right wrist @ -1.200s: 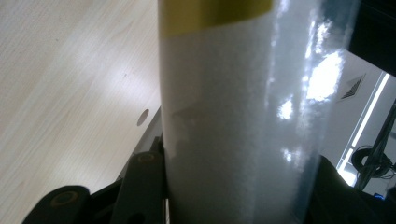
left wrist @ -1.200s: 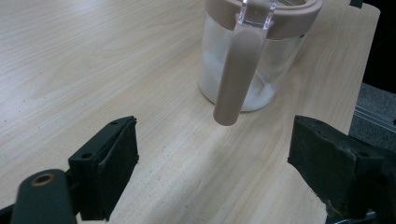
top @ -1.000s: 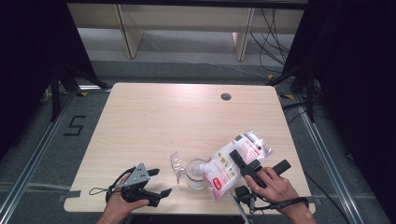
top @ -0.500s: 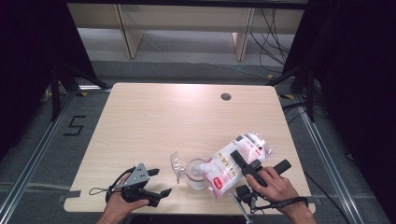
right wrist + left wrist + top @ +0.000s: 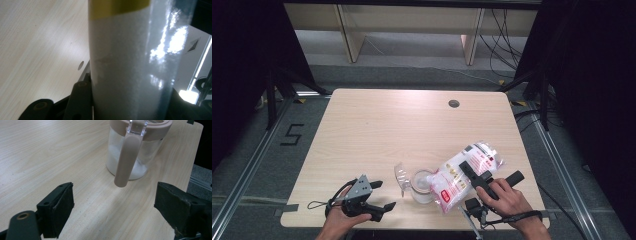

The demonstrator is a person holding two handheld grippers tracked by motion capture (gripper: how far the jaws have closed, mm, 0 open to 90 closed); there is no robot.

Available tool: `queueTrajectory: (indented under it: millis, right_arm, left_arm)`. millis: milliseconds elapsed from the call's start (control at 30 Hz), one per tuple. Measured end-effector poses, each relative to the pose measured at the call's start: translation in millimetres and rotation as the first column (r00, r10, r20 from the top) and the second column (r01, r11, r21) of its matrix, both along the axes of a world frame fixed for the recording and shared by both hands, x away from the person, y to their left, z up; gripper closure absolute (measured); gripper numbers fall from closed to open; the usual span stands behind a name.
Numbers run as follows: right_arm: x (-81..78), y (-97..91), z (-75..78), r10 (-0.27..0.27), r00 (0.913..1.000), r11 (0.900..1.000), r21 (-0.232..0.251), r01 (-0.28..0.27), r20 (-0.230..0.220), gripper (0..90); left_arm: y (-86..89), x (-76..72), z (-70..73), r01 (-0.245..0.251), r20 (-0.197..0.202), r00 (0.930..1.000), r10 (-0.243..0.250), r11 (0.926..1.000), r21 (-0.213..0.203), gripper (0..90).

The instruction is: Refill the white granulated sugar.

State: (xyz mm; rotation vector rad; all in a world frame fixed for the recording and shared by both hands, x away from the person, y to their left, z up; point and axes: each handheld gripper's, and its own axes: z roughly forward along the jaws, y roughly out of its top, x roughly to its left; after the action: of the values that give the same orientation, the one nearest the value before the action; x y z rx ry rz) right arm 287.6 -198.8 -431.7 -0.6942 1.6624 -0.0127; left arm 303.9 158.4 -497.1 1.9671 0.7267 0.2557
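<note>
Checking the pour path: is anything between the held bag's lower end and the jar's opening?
Nothing visible. The white plastic bag with red print, clamped in the right gripper, tilts down to the clear glass jar with the beige rim; its hinged clear lid stands open.

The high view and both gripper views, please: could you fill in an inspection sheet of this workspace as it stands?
Surface: light wooden table, bare across the far half, with a round cable hole near the far edge.
Job's things: clear jar with a beige rim and handle, white grains at its bottom; white bag tilted with its mouth over the jar.
Clutter: nothing seen.
Grippers: left tool open, jaws apart, with the jar handle ahead of it; right tool shut on the bag.
Cables: a black one trails from each tool; more lie on the floor beyond the table.
Surroundings: wooden shelf legs behind, black curtains at both sides.
</note>
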Motion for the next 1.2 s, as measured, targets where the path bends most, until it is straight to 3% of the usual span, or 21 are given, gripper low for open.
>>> queueTrajectory:
  millis: [33,133,200,367,700,733,900,1000,1033,1100,1133,1200]
  right_arm:
    - [0.9,1.0,1.5,0.016,0.9999,0.9997,-0.018,-0.016,0.004,66.0]
    - [1.4,0.2,2.5,0.021,0.9997,0.9995,-0.025,-0.02,0.015,66.0]
    - [-0.2,-0.9,1.7,-0.003,1.0,1.0,0.002,0.003,0.003,66.0]
    - [-0.4,-0.7,1.3,-0.002,1.0,1.0,0.007,0.002,0.003,66.1]
    - [-0.6,-0.5,4.5,0.013,0.9998,0.9999,-0.011,-0.013,0.014,66.2]
    - [-0.8,-0.2,4.9,0.013,0.9998,0.9998,-0.017,-0.012,0.015,66.2]
    - [-1.4,0.6,5.3,0.017,0.9997,0.9996,-0.023,-0.016,0.019,66.3]
    - [-2.3,0.2,3.8,-0.002,0.9998,1.0,-0.008,0.002,0.017,66.3]
    - [-2.3,0.2,3.8,-0.002,0.9998,1.0,-0.008,0.002,0.017,66.3]
    - [-2.0,0.5,4.0,0.0,0.9998,0.9998,-0.022,0.0,0.017,66.4]
    - [-1.5,1.7,4.7,0.009,0.9998,0.9992,-0.039,-0.008,0.016,66.4]
    - [-1.7,1.9,4.2,0.005,0.9999,0.9992,-0.039,-0.005,0.012,66.4]
  left_arm:
    - [0.9,1.3,0.5,0.015,0.017,0.9997,-0.015,0.9998,0.012,15.4]
    - [1.0,1.3,0.6,0.014,0.017,0.9998,-0.014,0.9998,0.014,15.4]
    - [0.9,1.3,0.5,0.015,0.018,0.9997,-0.015,0.9998,0.012,15.4]
    - [0.8,1.6,0.2,0.018,0.018,0.9997,-0.018,0.9998,0.007,15.4]
    - [1.4,1.6,0.6,0.017,0.02,0.9996,-0.017,0.9996,0.021,15.4]
    - [0.3,0.6,0.0,0.007,0.004,1.0,-0.007,1.0,0.0,15.4]
    - [0.1,0.6,-0.2,0.005,0.002,1.0,-0.005,1.0,-0.004,15.4]
    - [0.1,0.4,0.1,0.004,0.005,1.0,-0.004,1.0,0.002,15.4]
    - [2.0,1.2,0.6,0.006,0.008,1.0,-0.006,0.9993,0.036,15.4]
    - [1.9,1.3,0.6,0.009,0.01,0.9999,-0.009,0.9994,0.032,15.4]
    - [0.1,0.2,0.1,0.002,0.002,1.0,-0.002,1.0,0.001,15.4]
    - [0.0,0.1,0.0,0.0,0.001,1.0,0.0,1.0,0.001,15.4]
